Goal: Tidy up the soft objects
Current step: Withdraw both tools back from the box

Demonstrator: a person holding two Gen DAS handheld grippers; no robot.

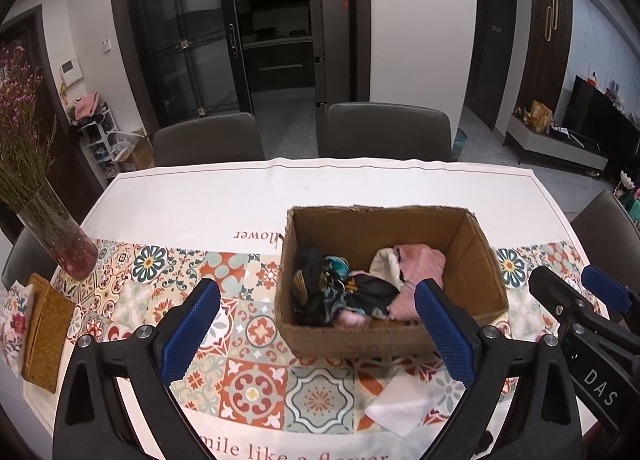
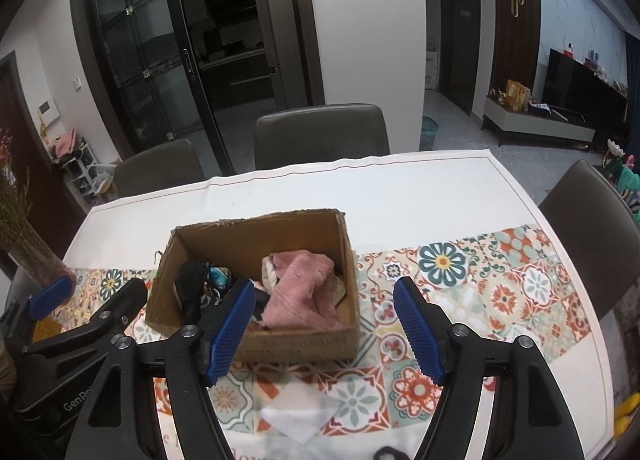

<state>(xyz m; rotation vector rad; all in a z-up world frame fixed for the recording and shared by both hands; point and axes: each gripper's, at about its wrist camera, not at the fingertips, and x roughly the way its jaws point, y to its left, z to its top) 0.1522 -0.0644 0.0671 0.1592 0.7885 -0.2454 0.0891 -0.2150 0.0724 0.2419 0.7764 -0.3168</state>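
An open cardboard box (image 1: 360,342) (image 2: 296,344) stands on the patterned tablecloth. A pink cloth (image 1: 420,264) (image 2: 300,284), a cream cloth (image 1: 386,264) and a dark patterned cloth (image 1: 332,284) (image 2: 200,284) lie inside it. In front of the box a folded white cloth (image 1: 404,404) (image 2: 300,412) lies on the table. My left gripper (image 1: 316,300) hangs open near the box's front wall with nothing between its pads. My right gripper (image 2: 324,292) is also open and holds nothing, with the box's right half between its fingers. The two grippers hang side by side.
A glass vase of dried flowers (image 1: 60,236) stands at the table's left, with a mustard pouch (image 1: 48,332) and a floral cloth (image 1: 14,320) beside it. Grey chairs (image 1: 386,128) (image 2: 588,228) line the far and right edges. A small dark item (image 2: 390,452) lies near the front edge.
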